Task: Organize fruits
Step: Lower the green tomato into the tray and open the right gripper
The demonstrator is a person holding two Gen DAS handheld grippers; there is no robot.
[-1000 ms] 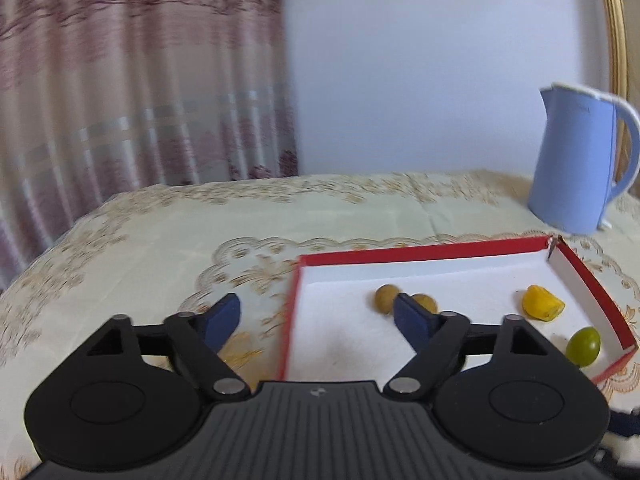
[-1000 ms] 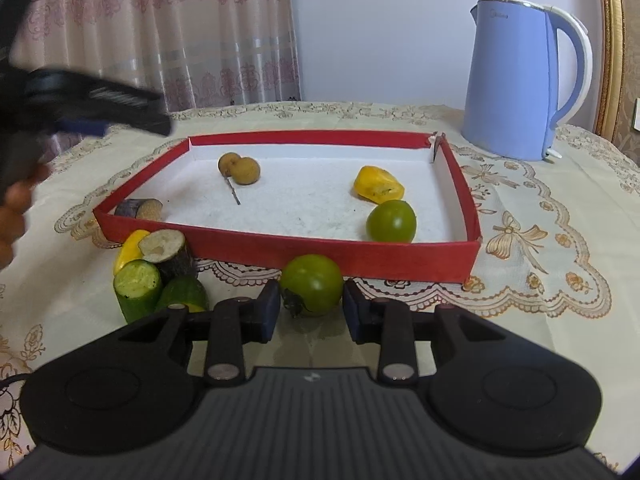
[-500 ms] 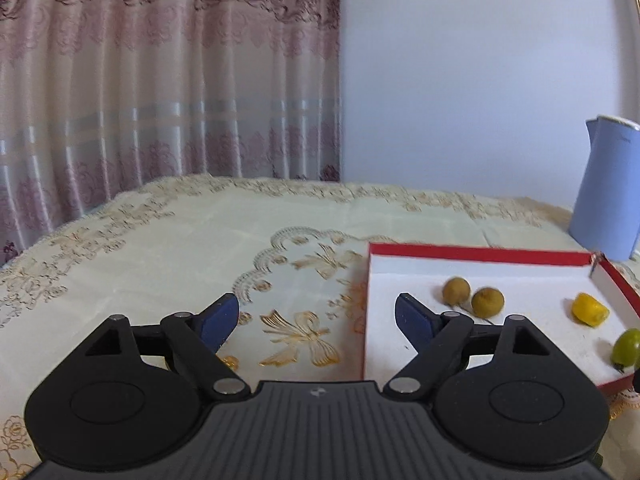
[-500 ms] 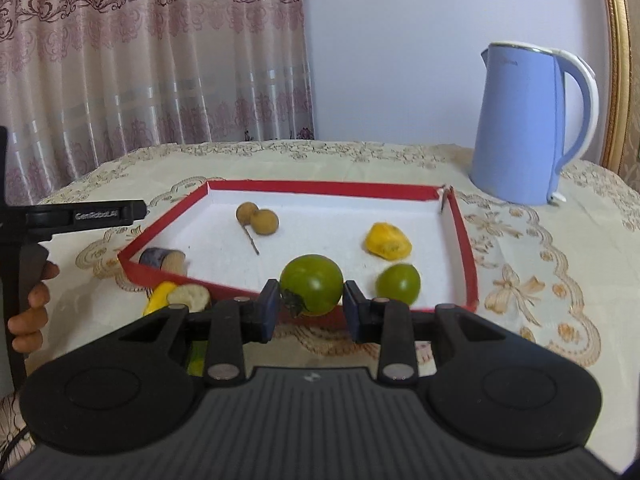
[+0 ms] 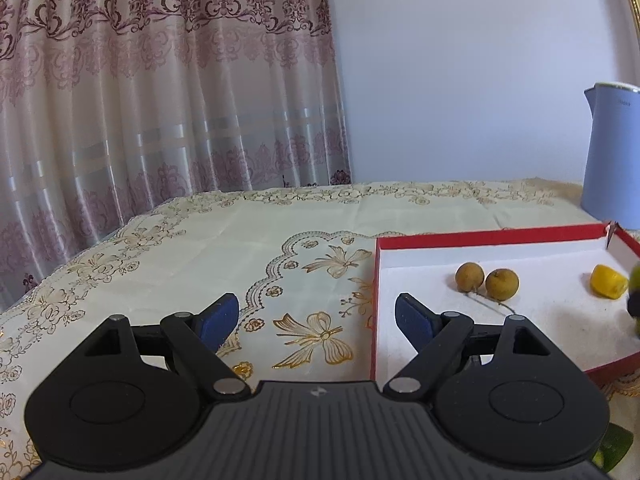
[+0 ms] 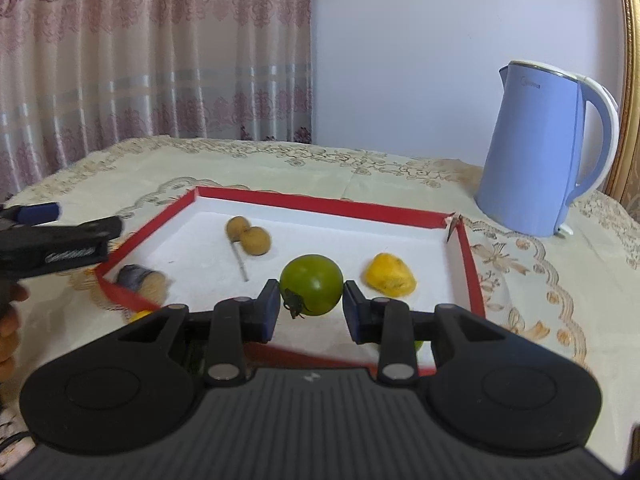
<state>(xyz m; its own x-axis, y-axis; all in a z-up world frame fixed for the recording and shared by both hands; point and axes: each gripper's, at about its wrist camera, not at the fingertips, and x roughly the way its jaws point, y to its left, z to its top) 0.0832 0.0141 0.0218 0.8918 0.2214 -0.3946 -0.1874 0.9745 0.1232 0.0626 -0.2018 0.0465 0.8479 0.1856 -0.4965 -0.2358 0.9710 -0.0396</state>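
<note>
My right gripper (image 6: 311, 308) is shut on a green tomato (image 6: 311, 283) and holds it above the front of the red-rimmed tray (image 6: 320, 203). In the tray lie two brown longans (image 6: 248, 236) on a stem, a yellow fruit piece (image 6: 390, 274) and a purple-skinned piece (image 6: 138, 276) at the left corner. My left gripper (image 5: 316, 316) stands open over the tablecloth, with nothing between its fingers, at the tray's left wall (image 5: 374, 304). That view also shows the longans (image 5: 486, 280) and the yellow piece (image 5: 608, 286). In the right wrist view the left gripper (image 6: 56, 236) is at the far left.
A blue electric kettle (image 6: 544, 152) stands behind the tray's right corner, also in the left wrist view (image 5: 612, 160). A curtain hangs behind the table on the left. A cut green piece (image 5: 616, 446) shows at the lower right of the left wrist view. A hand (image 6: 8, 328) holds the left tool.
My right gripper has lifted the green tomato off the cloth and carried it forward over the tray's front rim. My left gripper swung left, off the tray to its left edge.
</note>
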